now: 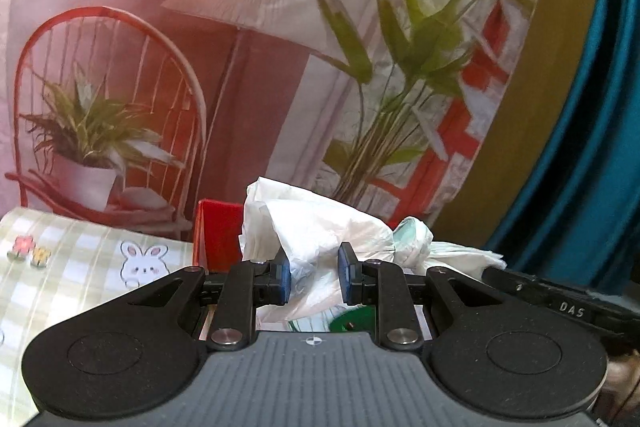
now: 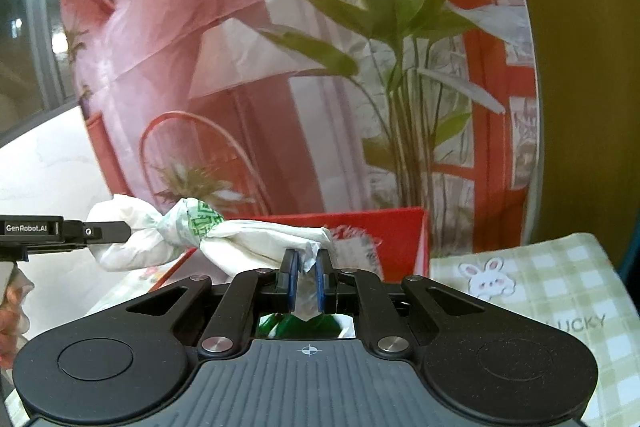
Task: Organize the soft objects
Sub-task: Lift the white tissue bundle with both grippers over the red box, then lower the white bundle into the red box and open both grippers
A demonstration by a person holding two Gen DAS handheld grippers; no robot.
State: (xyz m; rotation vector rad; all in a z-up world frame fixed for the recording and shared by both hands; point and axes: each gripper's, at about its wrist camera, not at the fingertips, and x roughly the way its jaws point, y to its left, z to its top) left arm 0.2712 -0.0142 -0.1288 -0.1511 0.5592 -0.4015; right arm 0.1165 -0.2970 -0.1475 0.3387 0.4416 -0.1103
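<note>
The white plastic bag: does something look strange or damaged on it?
Not damaged, but the white plastic bag is twisted into a knot-like bunch, stretched between the right gripper, shut on one end, and the left gripper.

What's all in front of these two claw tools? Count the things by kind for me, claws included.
White plastic bag, knotted, held between both claws: 1
Red box: 1
Green checked bunny cloth: 1
Printed backdrop of lamp and plants: 1
Grippers: 2, left gripper and right gripper
Total: 6
</note>
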